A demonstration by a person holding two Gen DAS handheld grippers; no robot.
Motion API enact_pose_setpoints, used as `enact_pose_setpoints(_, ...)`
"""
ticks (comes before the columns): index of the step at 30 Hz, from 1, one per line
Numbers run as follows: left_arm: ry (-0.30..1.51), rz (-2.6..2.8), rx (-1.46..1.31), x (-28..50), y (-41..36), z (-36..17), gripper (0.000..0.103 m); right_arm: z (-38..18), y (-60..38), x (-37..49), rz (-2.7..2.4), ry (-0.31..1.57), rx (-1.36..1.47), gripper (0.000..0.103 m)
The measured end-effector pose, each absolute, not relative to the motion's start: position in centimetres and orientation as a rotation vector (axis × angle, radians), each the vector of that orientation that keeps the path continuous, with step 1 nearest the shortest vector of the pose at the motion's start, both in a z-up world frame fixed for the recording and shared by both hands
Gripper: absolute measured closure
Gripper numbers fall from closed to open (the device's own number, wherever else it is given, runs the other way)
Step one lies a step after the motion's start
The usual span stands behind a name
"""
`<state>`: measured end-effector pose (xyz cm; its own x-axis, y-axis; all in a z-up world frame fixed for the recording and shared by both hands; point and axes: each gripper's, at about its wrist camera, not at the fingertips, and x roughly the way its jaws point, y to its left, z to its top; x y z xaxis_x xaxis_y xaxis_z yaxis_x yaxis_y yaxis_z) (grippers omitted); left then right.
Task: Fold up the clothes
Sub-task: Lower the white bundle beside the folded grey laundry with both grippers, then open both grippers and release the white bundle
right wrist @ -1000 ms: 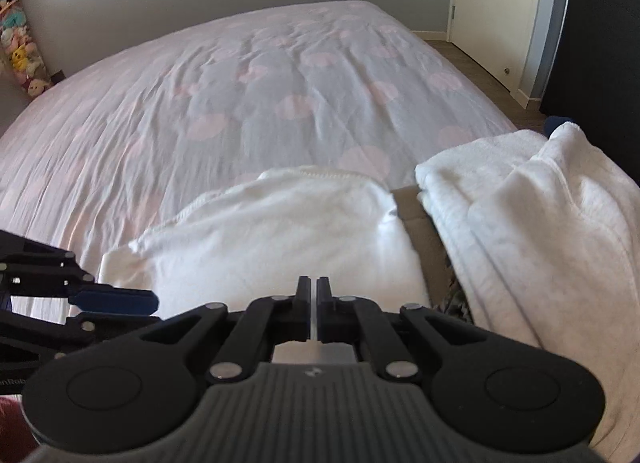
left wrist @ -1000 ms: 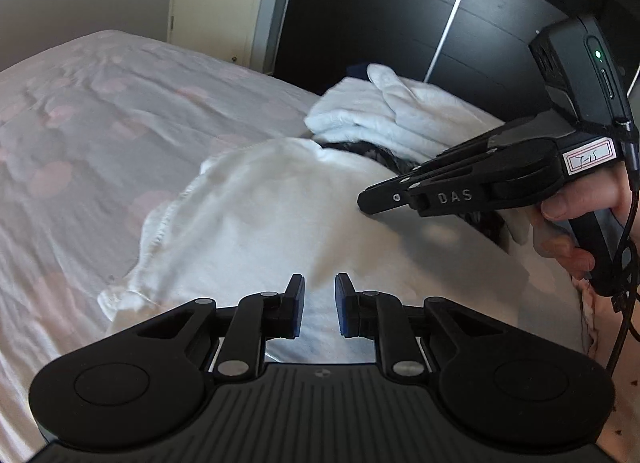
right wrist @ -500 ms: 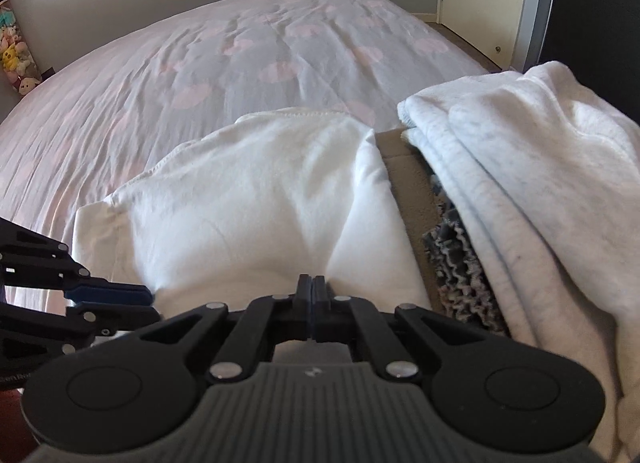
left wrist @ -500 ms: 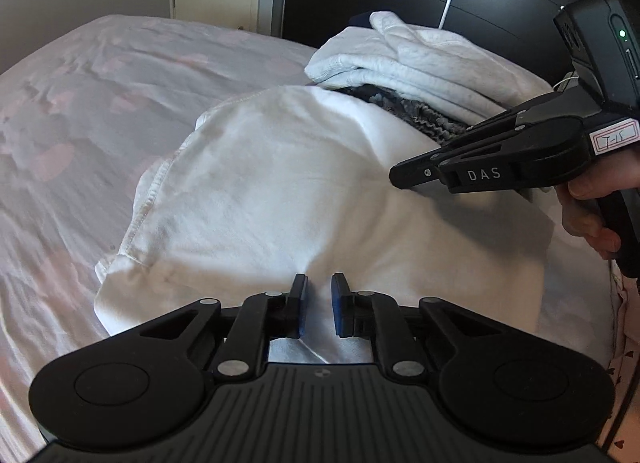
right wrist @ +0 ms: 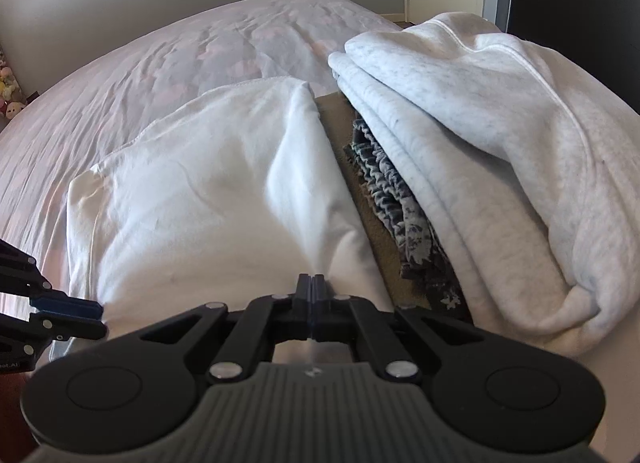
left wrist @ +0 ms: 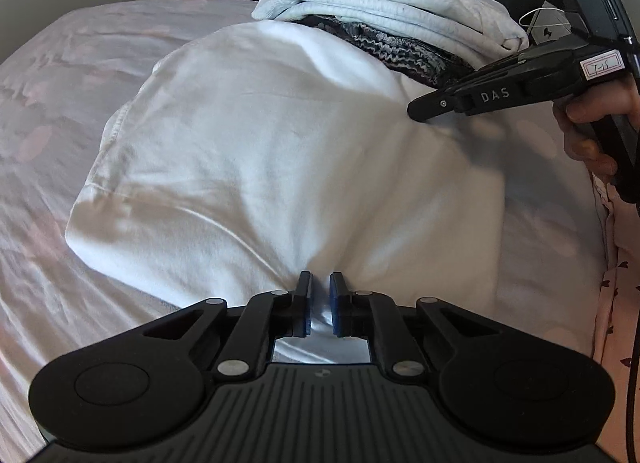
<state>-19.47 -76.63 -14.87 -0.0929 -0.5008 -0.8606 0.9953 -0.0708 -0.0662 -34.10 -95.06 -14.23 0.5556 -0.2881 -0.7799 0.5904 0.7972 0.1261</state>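
Pinching the near edge of a white garment (left wrist: 272, 151) at two points on the bed (left wrist: 60, 75).
Left gripper (left wrist: 319, 289) is closing on a cloth ridge between its pads; right gripper (right wrist: 311, 283) is clamped on the hem, nearer the folded pile (right wrist: 480, 135). Garment stretches away from both.

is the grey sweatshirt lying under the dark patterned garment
No, the grey sweatshirt lies folded on top of the dark patterned garment, whose edge pokes out beneath it.

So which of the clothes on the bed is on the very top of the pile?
The light grey sweatshirt. It lies folded over the dark patterned garment, while the white garment sits beside the pile, lower down on the bed.
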Motion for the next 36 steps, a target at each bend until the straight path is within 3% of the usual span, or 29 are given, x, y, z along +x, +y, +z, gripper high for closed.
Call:
enact_pose_setpoints(9, 0.799, -1.602, 0.762, -22.2, -74.3, -11.4, 0.092, -12.6, -93.1, -38.4, -0.647, 0.814, 0.353, 0.100)
enact_pose_setpoints(16, 0.874, -1.542, 0.934, -24.1, -74.7, -15.1, 0.091, -15.9, -93.4, -41.2, -0.716, 0.865, 0.424, 0.103)
enact_pose_setpoints(20, 0.903, -1.520, 0.931, -23.5, -74.1, -14.7, 0.091, -17.6, -93.1, -41.7, -0.781, 0.941, 0.407, 0.102)
enact_pose_setpoints(24, 0.926, -1.478, 0.918, -22.6, -72.5, -13.7, 0.091, -17.3, -92.4, -44.4, -0.816, 0.863, 0.518, 0.101)
enact_pose_setpoints(27, 0.901, -1.450, 0.872, -21.8, -70.6, -12.4, 0.091, -15.7, -90.6, -45.6, -0.867, 0.790, 0.532, 0.095)
enact_pose_setpoints(29, 0.894, -1.450, 0.798, -21.2, -69.5, -11.2, 0.090, -14.4, -89.1, -46.2, -0.879, 0.737, 0.545, 0.080)
enact_pose_setpoints(30, 0.882, -1.447, 0.754, -20.9, -69.0, -10.4, 0.086, -13.6, -88.4, -46.4, -0.883, 0.712, 0.549, 0.065)
enact_pose_setpoints(31, 0.869, -1.444, 0.709, -20.7, -68.5, -9.7, 0.084, -12.9, -87.7, -46.6, -0.886, 0.686, 0.553, 0.057)
enact_pose_setpoints(35, 0.780, -1.421, 0.527, -20.4, -67.1, -6.4, 0.056, -9.7, -84.6, -45.5, -0.879, 0.584, 0.527, 0.043)
enact_pose_setpoints(36, 0.751, -1.420, 0.482, -20.5, -66.7, -5.6, 0.056, -8.8, -83.9, -45.2, -0.875, 0.561, 0.518, 0.039)
